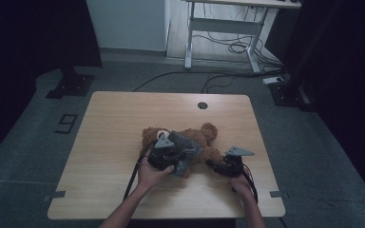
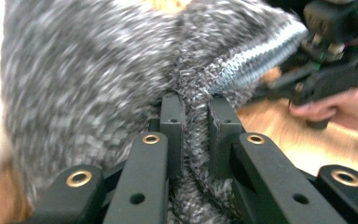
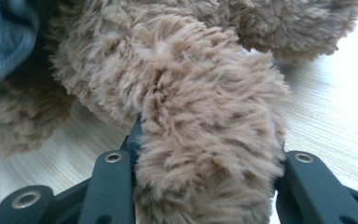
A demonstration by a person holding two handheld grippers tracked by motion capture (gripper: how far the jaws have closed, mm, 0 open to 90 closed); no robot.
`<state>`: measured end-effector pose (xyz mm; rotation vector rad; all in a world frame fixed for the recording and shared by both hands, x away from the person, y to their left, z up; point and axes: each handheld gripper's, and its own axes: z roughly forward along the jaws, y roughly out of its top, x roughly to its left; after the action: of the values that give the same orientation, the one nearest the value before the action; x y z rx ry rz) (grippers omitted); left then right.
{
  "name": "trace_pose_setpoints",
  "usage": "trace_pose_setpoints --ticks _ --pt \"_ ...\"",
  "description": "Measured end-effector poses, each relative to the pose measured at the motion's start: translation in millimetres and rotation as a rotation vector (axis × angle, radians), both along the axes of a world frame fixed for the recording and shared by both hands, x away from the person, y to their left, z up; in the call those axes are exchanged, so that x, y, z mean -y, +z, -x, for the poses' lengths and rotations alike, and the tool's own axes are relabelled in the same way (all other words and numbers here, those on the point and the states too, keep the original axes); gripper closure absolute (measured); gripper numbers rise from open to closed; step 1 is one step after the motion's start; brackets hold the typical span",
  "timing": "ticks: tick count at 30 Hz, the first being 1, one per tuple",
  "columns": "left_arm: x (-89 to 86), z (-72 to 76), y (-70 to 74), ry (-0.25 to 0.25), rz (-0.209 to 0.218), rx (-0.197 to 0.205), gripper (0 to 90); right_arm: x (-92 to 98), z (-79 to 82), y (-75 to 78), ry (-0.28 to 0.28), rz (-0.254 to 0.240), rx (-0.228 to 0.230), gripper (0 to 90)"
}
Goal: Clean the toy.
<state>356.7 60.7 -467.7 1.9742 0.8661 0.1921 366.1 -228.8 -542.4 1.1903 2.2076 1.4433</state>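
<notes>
Room: dim grey floor with cables is surrounding a light wooden table (image 1: 104,142); a white desk frame (image 1: 228,28) is standing behind it.
Teddy bear: a brown plush teddy bear (image 1: 204,137) is lying near the middle of the table, toward the person's side.
Knit garment: a grey marled knit sweater (image 1: 187,145) is sitting over the bear's body, its ribbed hem (image 2: 256,58) facing the right hand.
Left hand-held gripper: the left hand-held gripper (image 2: 196,121) is pinching a fold of the sweater, jaws nearly together, probably to drag the knit along the body.
Right hand-held gripper: the right hand-held gripper (image 3: 205,154) is clamping a furry limb (image 3: 205,140) at a middling width, judged to be anchoring the toy so it is not sliding while the cloth is being tugged.
Hands: both hands are coming in from the table's near edge, the left hand (image 1: 154,173) close behind its tool.
Long axis: the bear's length is running roughly left to right across the table; which end is the head I cannot tell for sure.
Pointing: the gripped limb is pointing toward the right hand.
</notes>
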Motion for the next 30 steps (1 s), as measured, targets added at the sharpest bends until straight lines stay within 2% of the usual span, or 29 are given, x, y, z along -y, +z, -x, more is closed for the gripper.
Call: trace_pose_setpoints --ticks 3,4,7,8,9,10,11,14,16,22,25,26,27,30 --pt "5.0 -3.8 6.0 -0.005 0.004 0.006 78.4 -0.5 0.1 0.0 0.0 -0.001 -0.001 54.3" --pt "12.9 -8.2 12.3 -0.009 0.012 0.013 78.5 -0.8 0.4 0.1 0.0 0.0 0.0 54.2" --pt "25.7 -14.1 18.3 -0.022 0.021 0.017 78.4 -1.4 0.6 0.2 0.0 0.002 0.0 54.2" --pt "25.7 -14.1 18.3 -0.022 0.021 0.017 78.4 -1.6 0.5 0.2 0.002 0.003 0.002 54.2" --pt "36.8 -18.2 19.3 -0.025 0.01 0.021 78.4 -2.0 0.7 0.2 0.0 0.002 0.0 54.2" --pt "36.8 -18.2 19.3 -0.025 0.01 0.021 78.4 -2.2 0.7 0.2 -0.002 0.002 0.001 54.2" --pt "46.1 -23.8 16.5 -0.017 -0.011 0.014 78.4 -2.1 0.9 0.3 -0.002 0.004 0.001 54.2" --pt "50.3 -29.0 10.9 -0.013 -0.024 -0.001 78.3 -1.8 1.6 0.9 -0.007 0.012 0.004 54.2" --pt "47.8 -30.9 6.3 -0.012 -0.015 -0.016 78.4 -1.2 1.6 1.0 -0.008 0.015 0.003 54.2" --pt "38.2 -24.6 2.4 -0.012 -0.025 -0.011 78.6 -1.9 1.6 0.8 0.0 0.026 0.0 54.4" --pt "19.3 -21.2 3.0 0.007 -0.04 -0.003 78.7 -0.7 2.0 0.5 0.005 0.024 -0.003 54.5" --pt "19.3 -21.2 3.0 0.007 -0.04 -0.003 78.6 -0.7 2.0 0.5 0.005 0.024 -0.003 54.5" --pt "4.6 -22.2 7.0 0.052 -0.056 0.012 78.7 0.0 1.3 -0.1 0.003 0.019 -0.007 54.6" --pt "-19.4 -25.1 8.6 0.078 -0.033 -0.009 78.9 1.2 0.6 -0.6 0.008 0.011 -0.009 54.7"
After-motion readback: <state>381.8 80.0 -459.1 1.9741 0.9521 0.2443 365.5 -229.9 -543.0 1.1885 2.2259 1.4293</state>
